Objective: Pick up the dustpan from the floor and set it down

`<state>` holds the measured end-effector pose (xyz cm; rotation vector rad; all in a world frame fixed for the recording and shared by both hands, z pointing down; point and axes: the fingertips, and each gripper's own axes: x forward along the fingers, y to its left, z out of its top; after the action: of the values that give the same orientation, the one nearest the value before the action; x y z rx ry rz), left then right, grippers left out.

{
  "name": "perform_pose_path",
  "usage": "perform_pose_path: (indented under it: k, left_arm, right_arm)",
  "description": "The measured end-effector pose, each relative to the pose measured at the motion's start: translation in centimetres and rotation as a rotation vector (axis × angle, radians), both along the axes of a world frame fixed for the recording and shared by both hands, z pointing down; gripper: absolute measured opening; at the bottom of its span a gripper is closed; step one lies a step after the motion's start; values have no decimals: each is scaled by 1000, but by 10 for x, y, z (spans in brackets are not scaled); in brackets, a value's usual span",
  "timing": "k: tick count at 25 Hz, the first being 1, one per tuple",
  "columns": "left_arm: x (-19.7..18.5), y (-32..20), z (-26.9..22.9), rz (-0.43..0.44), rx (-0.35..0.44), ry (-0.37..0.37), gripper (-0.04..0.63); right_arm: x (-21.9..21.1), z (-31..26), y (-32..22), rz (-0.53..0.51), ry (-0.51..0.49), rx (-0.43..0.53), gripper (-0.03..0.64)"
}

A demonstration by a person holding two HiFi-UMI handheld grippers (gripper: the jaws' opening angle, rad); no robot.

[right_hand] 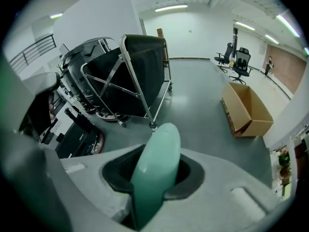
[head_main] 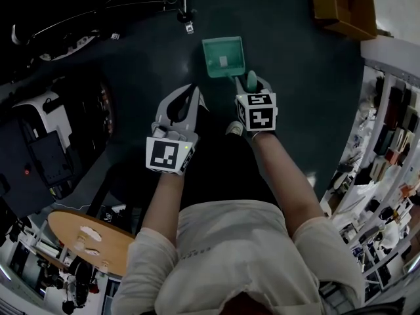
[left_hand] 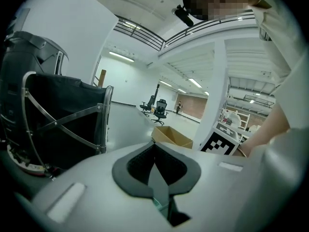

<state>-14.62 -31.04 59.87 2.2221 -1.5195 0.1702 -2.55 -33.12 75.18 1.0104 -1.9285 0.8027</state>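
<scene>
A green dustpan (head_main: 223,56) lies on the dark floor ahead of me in the head view, its pan facing away. Its handle (head_main: 251,79) slants back into my right gripper (head_main: 253,83), which points steeply down and is shut on it. In the right gripper view the pale green handle (right_hand: 157,158) fills the gap between the jaws of the right gripper (right_hand: 152,182). My left gripper (head_main: 191,92) hovers just left of the dustpan, apart from it. The left gripper (left_hand: 155,167) has its dark pads meeting, with nothing held.
A cardboard box (head_main: 341,5) sits on the floor at the far right. A black folding cart (right_hand: 130,76) and equipment (head_main: 46,143) stand to the left. A round wooden table (head_main: 92,238) is behind left, shelves (head_main: 387,143) line the right. My shoe (head_main: 234,128) is under the right gripper.
</scene>
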Motion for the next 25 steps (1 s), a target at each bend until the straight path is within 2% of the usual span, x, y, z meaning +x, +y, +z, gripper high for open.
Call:
perform_pose_path:
  k: [5, 11, 16, 19, 25]
  left_arm:
    - [-3, 7, -16, 9, 14, -2, 18]
    - [2, 30, -55, 24, 68, -24, 18]
    - [16, 56, -97, -20, 91, -77, 18]
    - [30, 73, -123, -48, 117, -69, 18]
    - [58, 112, -163, -46, 186, -67, 18]
  right_arm:
    - [12, -15, 5, 47, -4, -17, 26]
    - [40, -81, 18, 121, -72, 25, 26]
    - [67, -148, 42, 107, -99, 119, 26]
    - [79, -184, 60, 105, -117, 169, 26]
    - [107, -231, 101, 53, -135, 234, 25]
